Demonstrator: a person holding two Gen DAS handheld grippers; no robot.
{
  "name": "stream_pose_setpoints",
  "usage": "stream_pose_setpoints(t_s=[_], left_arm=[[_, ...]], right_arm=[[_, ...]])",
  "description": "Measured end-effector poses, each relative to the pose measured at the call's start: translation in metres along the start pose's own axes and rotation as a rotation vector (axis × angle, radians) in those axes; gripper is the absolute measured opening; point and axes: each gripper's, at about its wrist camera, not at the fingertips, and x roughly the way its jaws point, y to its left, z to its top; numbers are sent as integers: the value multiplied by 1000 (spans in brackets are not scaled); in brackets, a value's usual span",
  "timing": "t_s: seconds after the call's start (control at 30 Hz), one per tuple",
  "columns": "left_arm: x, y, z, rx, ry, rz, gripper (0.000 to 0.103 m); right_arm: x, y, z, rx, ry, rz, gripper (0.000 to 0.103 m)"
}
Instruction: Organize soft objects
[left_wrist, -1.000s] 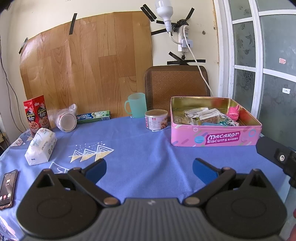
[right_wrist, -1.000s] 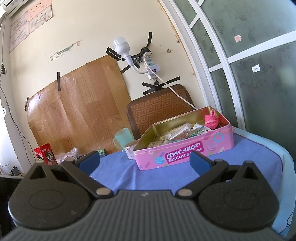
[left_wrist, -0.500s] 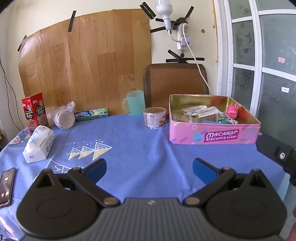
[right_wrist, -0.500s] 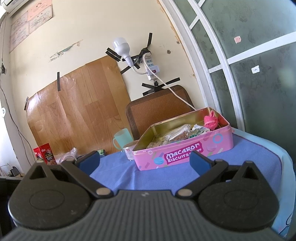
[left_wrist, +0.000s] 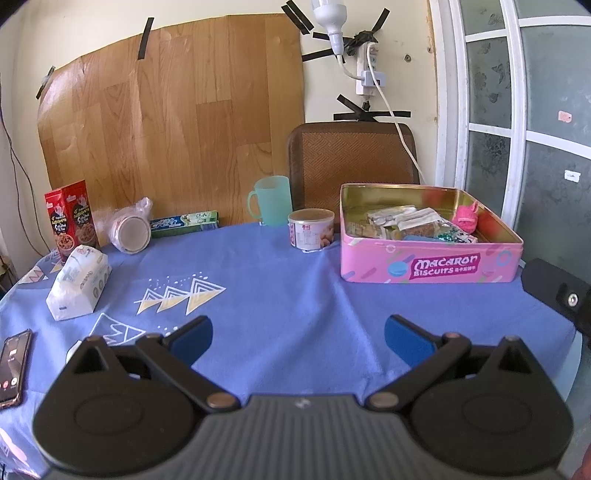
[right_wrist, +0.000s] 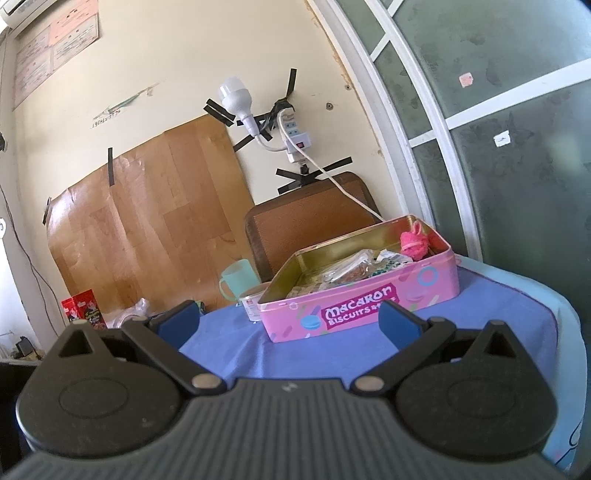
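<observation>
Here, both the left gripper (left_wrist: 298, 338) and right gripper (right_wrist: 288, 325) gaped wide and empty; a fuzzy pink toy (right_wrist: 415, 243) lay in the rectangular pink biscuit tin (left_wrist: 430, 264) on the cloth-covered surface (left_wrist: 280, 280).

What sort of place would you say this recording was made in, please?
Most likely a room in a home: a round table under a blue printed tablecloth, a brown woven-back chair against the wall, and everyday goods like a pink Macaron Biscuits tin and a mint-green plastic mug.

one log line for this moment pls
left gripper open, empty | right gripper open, empty | tissue pack on tablecloth | pink tin open, part filled
</observation>
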Motion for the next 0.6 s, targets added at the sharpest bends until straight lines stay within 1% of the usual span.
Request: stream_pose_setpoints(t_s=[0.4, 0.6], left_arm=[[1, -1, -1, -9, 9, 5, 103], [-4, -2, 1, -4, -16, 7, 103]], right_arm=[[-2, -3, 2, 13, -18, -15, 103], [0, -8, 7, 20, -23, -21, 103]])
